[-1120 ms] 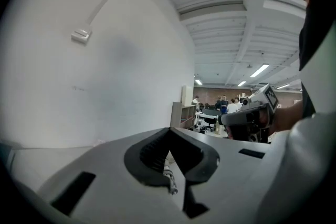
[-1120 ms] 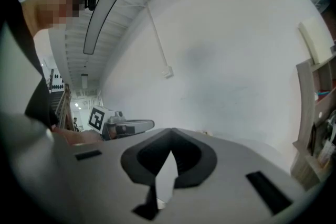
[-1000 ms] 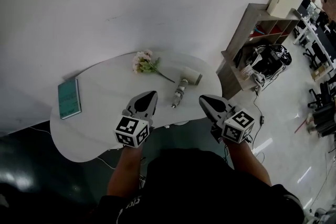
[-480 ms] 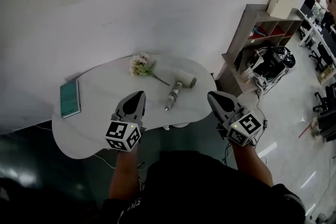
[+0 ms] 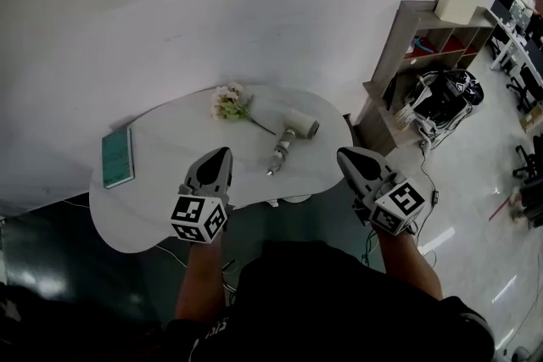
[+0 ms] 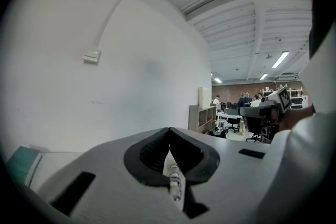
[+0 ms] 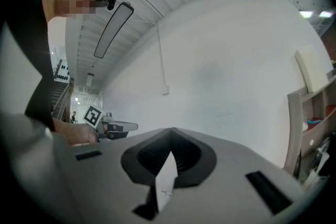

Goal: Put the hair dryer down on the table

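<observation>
A: From the head view, what's the room like?

B: A white kidney-shaped desk point(image 5: 153, 216) stands against a plain white wall, with a wooden shelf point(image 5: 407, 47) to its right and office chairs further off. The hair dryer point(image 5: 293, 136) lies on its side right of the desk's centre, its head far-right and its handle pointing near-left. A bunch of flowers point(image 5: 229, 103) lies just left of it and a teal book point(image 5: 116, 157) sits at the left end.

A: Anything different from a second ago?

B: The dryer hasn't shifted. The right claw point(image 5: 344, 153) has drawn away rightward and now hangs by the desk's near right edge. The left claw point(image 5: 222, 152) has barely moved, over the near edge.

A: And the hands?

B: Both forearms reach forward, claws roughly level, well apart, with the dryer between and beyond them.

A: The left gripper view?

B: The jaws are together at the tips with nothing clamped. The dryer's handle end shows on the desk through the gap below them, and the book is at far left.

A: The right gripper view?

B: The jaws meet there too and are empty, with only white desk behind. The left claw shows at the left, and the shelf at the right edge.
</observation>
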Action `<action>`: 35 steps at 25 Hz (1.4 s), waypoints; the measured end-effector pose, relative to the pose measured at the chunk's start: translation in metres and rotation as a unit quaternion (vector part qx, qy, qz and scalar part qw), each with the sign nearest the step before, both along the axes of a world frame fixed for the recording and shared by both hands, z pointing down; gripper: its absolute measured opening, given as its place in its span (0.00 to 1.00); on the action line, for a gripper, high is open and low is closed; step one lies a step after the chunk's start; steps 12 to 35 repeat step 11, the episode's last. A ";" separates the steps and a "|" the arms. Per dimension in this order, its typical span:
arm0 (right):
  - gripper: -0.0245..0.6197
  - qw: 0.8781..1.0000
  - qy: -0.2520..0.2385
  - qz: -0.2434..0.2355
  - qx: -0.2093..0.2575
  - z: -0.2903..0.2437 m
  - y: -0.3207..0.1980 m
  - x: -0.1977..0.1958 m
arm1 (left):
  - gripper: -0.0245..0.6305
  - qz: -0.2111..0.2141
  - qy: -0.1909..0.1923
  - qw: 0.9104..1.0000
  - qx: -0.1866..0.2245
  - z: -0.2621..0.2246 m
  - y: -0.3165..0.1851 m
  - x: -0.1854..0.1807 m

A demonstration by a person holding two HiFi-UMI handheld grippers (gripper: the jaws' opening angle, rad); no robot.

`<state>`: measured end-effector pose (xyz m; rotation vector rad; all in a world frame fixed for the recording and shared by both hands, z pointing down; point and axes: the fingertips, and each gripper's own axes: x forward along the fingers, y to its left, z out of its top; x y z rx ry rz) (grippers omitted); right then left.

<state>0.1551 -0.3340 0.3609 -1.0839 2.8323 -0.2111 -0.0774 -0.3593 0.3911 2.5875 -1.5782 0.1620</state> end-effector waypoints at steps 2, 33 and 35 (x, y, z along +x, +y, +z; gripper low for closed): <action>0.04 1.000 -0.004 0.002 0.001 -0.003 -0.001 0.000 | 0.05 -0.005 -0.005 1.000 -0.002 0.001 -0.001 -0.002; 0.04 1.000 0.008 -0.003 0.010 -0.005 -0.007 -0.016 | 0.05 0.000 -0.006 1.000 0.006 0.002 -0.007 -0.009; 0.04 1.000 0.008 -0.003 0.010 -0.005 -0.007 -0.016 | 0.05 0.000 -0.006 1.000 0.006 0.002 -0.007 -0.009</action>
